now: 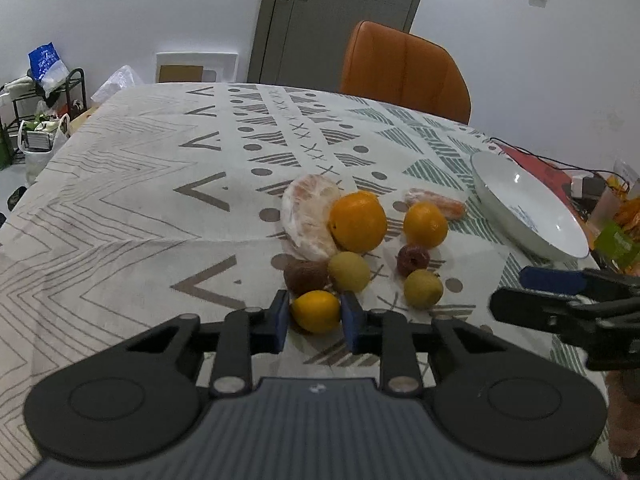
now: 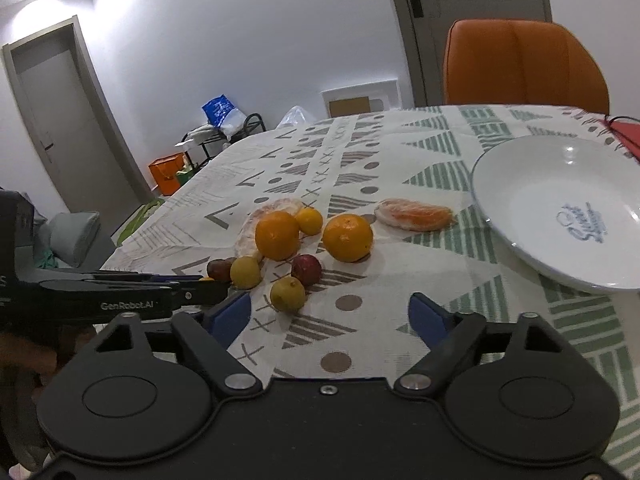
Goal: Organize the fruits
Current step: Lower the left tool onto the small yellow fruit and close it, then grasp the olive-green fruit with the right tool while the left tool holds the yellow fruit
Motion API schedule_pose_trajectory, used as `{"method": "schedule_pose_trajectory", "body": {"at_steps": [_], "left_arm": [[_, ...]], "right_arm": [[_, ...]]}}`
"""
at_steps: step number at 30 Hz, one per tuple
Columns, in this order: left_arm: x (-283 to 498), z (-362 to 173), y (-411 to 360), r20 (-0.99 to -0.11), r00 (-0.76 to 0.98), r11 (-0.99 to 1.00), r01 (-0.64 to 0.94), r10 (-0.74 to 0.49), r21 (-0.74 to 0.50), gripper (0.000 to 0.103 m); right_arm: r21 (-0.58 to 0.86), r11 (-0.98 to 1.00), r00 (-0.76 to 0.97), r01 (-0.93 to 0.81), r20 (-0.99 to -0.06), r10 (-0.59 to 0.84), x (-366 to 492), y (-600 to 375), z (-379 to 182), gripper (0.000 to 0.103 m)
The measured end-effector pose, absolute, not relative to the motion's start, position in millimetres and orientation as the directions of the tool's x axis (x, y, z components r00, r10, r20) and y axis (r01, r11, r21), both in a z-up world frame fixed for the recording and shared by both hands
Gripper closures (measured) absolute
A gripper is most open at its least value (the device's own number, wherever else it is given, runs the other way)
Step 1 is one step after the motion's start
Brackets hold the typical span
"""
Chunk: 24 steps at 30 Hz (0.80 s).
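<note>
Closing left gripper (image 1: 315,322) around small orange (image 1: 316,311), jaws nearly touching | right gripper (image 2: 330,316) jaws apart, empty | risk: round fruit slips, rolls into kiwi (image 1: 306,277)

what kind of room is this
Most likely a home dining area: a table under a patterned tablecloth, an orange padded chair pulled up to it, and a white ceramic plate beside loose fruit.

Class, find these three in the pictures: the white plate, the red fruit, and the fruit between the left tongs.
Plate (image 2: 520,200), right wrist view, on its bare inner surface.
Red fruit (image 2: 306,269), right wrist view, on the middle of its skin.
Small orange fruit (image 1: 315,311), left wrist view, between the left tongs, on its centre.
</note>
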<state>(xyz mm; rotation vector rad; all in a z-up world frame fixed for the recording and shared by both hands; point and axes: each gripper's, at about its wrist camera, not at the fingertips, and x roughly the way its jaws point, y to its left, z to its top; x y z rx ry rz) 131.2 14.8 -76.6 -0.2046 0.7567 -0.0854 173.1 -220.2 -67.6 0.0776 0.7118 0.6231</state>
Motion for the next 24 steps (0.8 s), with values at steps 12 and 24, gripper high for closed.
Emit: {"method": "schedule_pose_trajectory", "body": {"at_steps": [12,24], "left_arm": [[116,-70,43,-0.660,0.745,0.973,-0.069,-0.097,-0.220,0.077],[101,-72,70,-0.646,0.759,0.962,-0.113,-0.077,-0.247,0.077]], "right_arm": [[0.278,0.794,0.549,-0.540,-0.598,0.583,184,-194,-77,0.032],[0.233,0.801,0.546,-0.551,-0.625,0.558,189,-165,-83,0.038]]}}
